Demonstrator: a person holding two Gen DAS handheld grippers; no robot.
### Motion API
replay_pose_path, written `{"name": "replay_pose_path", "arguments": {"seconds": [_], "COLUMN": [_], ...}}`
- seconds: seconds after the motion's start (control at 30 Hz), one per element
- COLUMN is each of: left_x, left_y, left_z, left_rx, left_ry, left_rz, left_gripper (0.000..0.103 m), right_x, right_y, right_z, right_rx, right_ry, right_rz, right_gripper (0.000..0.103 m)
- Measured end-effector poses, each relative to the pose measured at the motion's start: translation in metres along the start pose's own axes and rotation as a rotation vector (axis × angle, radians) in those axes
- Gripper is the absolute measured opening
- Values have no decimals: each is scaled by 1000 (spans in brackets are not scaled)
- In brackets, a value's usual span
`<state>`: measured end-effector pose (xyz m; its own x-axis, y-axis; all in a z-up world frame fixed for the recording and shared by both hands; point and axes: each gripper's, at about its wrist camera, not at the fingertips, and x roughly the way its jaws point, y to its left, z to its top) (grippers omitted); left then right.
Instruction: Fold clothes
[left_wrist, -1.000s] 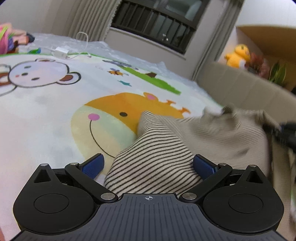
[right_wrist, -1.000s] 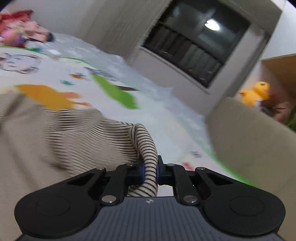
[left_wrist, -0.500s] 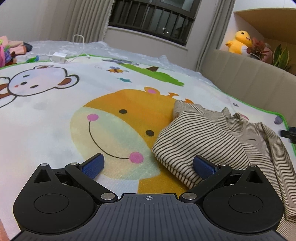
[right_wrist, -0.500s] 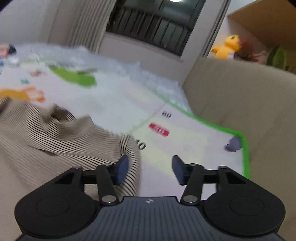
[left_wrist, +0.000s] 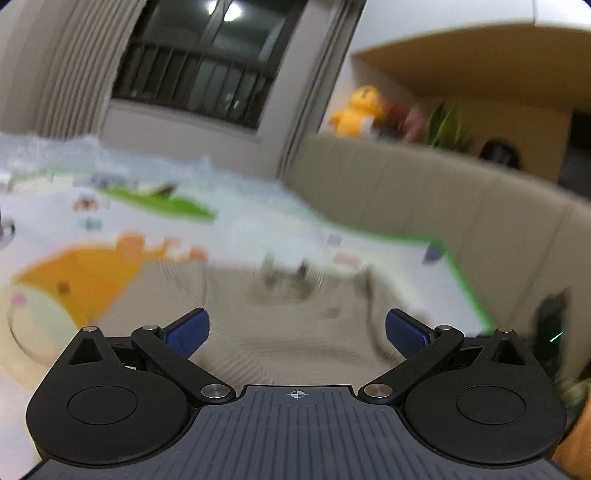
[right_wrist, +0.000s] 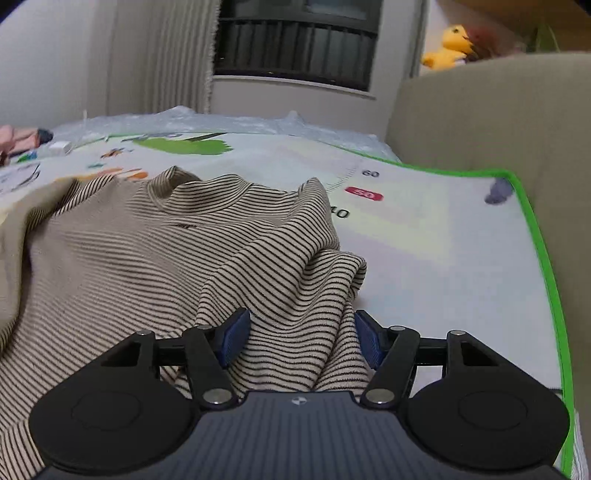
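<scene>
A: On the play mat (right_wrist: 424, 236), what lies there?

B: A beige top (right_wrist: 155, 258) with thin dark stripes, spread loosely and rumpled. Its collar points away from the camera, toward the window (right_wrist: 295, 40). One bunched fold rises near the mat's green edge, on the right in the right wrist view.

A: Where are the right tongs (right_wrist: 301, 338)?

B: Low over that bunched fold. Their jaws have just been opening and now stand apart, with the striped cloth between the blue pads (right_wrist: 234, 338). The left pad seems to brush the fabric; the right one sits just beside it. They do not pinch it.

A: And the left tongs (left_wrist: 295, 330)?

B: Spread wide, with nothing gripped. Their view is badly blurred. The top (left_wrist: 280, 325) shows there as a beige smear ahead of and below the pads, lying on the mat (left_wrist: 258, 229). I cannot tell whether the pads touch it.

A: What else is around?

B: The mat is white with cartoon prints: an orange giraffe face (left_wrist: 81, 280) at the left, a green patch further back, and a printed number scale near the green border. A beige sofa (right_wrist: 491, 114) runs along the mat's right side. Behind it sits a yellow plush toy (right_wrist: 448, 46). Grey curtains (right_wrist: 162, 55) hang left of the dark window.
</scene>
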<state>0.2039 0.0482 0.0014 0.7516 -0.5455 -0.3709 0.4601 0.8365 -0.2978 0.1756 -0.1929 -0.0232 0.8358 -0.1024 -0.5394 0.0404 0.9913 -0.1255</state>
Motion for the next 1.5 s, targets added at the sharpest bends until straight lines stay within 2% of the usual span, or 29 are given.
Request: {"name": "replay_pose_path", "arguments": {"seconds": [0.07, 0.1, 0.27, 0.33, 0.5, 0.6, 0.67, 0.77, 0.83, 0.87, 0.9, 0.93, 0.97, 1.03, 1.1, 1.17, 1.2, 1.27, 1.3, 1.33, 1.37, 1.4, 1.5], "left_x": [21, 23, 10, 1, -18, -22, -25, -31, -38, -40, -39, -36, -31, -19, -16, -20, -21, -24, -26, -28, -28, -28, -27], "left_y": [1, 1, 1, 0, -1, 2, 11, 31, 52, 59, 67, 74, 80, 89, 91, 91, 94, 101, 104, 106, 107, 108, 106], "left_z": [-18, -20, -26, -29, -35, -35, -28, -13, 1, 7, 13, 15, 15, 6, -5, -6, -7, -9, -10, -11, -11, -11, -11], "left_rx": [3, 3, 30, 35, 57, 42, -17, -148, -246, -264, -276, -288, -298, -306, -266, -267, -279, -304, -318, -327, -330, -333, -329], "left_ry": [91, 108, 118, 119, 107, 100, 98, 92, 48, 25, 5, -6, -7, 13, -19, -40, -40, -51, -56, -61, -63, -65, -66], "left_rz": [53, 65, 90, 104, 141, 135, 103, 40, 61, 95, 131, 151, 163, 176, 173, 163, 149, 118, 104, 93, 90, 87, 86], "left_gripper": [103, 103, 103, 103, 103, 103, 103, 103, 103, 103, 103, 103, 103, 103, 103, 103, 103, 103, 103, 103, 103, 103, 103], "right_x": [-3, -5, -4, -8, -14, -14, -14, -20, -34, -44, -56, -70, -82, -100, -104, -100, -96, -94, -95, -96, -95, -93, -89], "right_y": [-6, -9, -4, 1, 24, 21, 18, 3, -6, -8, -8, -4, 5, 26, 52, 72, 80, 86, 84, 81, 75, 66, 11], "right_z": [-2, -3, -3, -4, -3, 1, 4, 8, 11, 14, 16, 19, 19, 17, 8, -8, -18, -31, -30, -24, -16, -7, 32], "right_rx": [33, 51, 35, 16, -6, -30, -47, -97, -122, -135, -148, -164, -195, -272, -349, -421, -461, -503, -489, -464, -435, -406, -262], "right_ry": [0, 1, -5, -15, -33, -13, 3, 4, -3, -5, -6, -12, -16, -12, 43, 116, 152, 140, 134, 125, 104, 78, -23], "right_rz": [24, 37, 39, 44, 99, 72, 49, -89, -112, -70, 25, 143, 236, 374, 442, 473, 464, 435, 428, 405, 373, 339, 202], "right_gripper": [62, 62, 61, 57, 55, 55, 57, 57, 57, 57, 62, 71, 74, 75, 75, 75, 73, 70, 49, 14, 10, 10, 10]}}
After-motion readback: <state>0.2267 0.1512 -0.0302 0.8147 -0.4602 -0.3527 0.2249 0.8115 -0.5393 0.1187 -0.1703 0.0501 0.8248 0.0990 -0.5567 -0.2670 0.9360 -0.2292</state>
